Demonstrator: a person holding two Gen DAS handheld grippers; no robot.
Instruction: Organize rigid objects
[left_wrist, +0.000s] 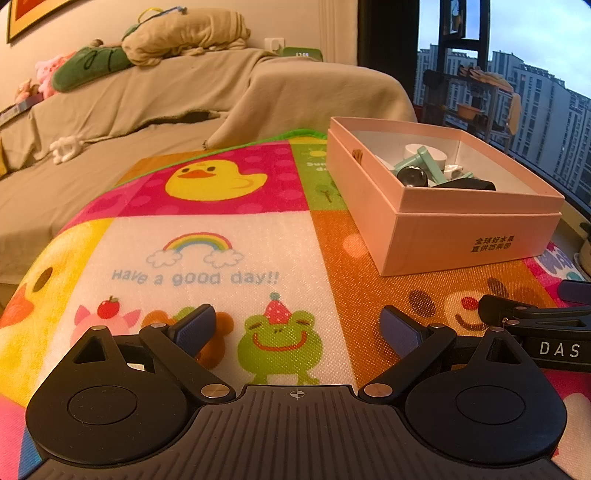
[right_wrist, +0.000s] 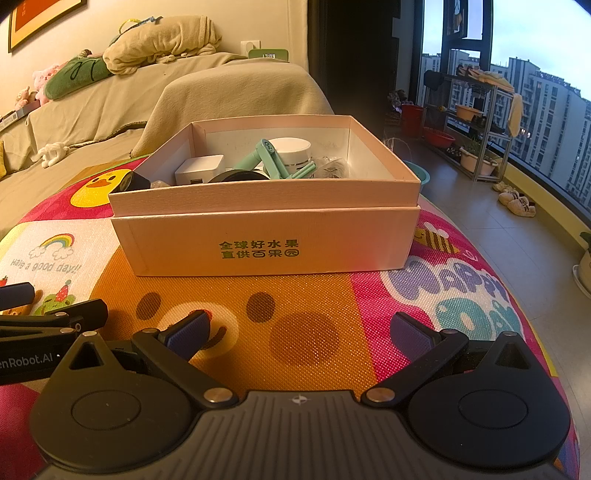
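Observation:
A pink cardboard box (right_wrist: 266, 240) stands on the colourful cartoon mat (right_wrist: 314, 332), also in the left wrist view (left_wrist: 476, 240) at the right. Inside it lie a white round jar (right_wrist: 290, 151), a mint green tool (right_wrist: 273, 158), a white cube (right_wrist: 199, 170), black items (right_wrist: 238, 175) and a clear wrapped piece (right_wrist: 332, 168). My left gripper (left_wrist: 297, 325) is open and empty, low over the mat, left of the box. My right gripper (right_wrist: 301, 330) is open and empty, just in front of the box. Each gripper shows at the edge of the other's view.
A beige covered sofa (left_wrist: 147, 96) with plush toys and a bundled blanket (right_wrist: 162, 40) runs behind the mat. To the right are a tiled floor (right_wrist: 480, 229), a shelf with basins (right_wrist: 472, 122), slippers (right_wrist: 517, 203) and a large window.

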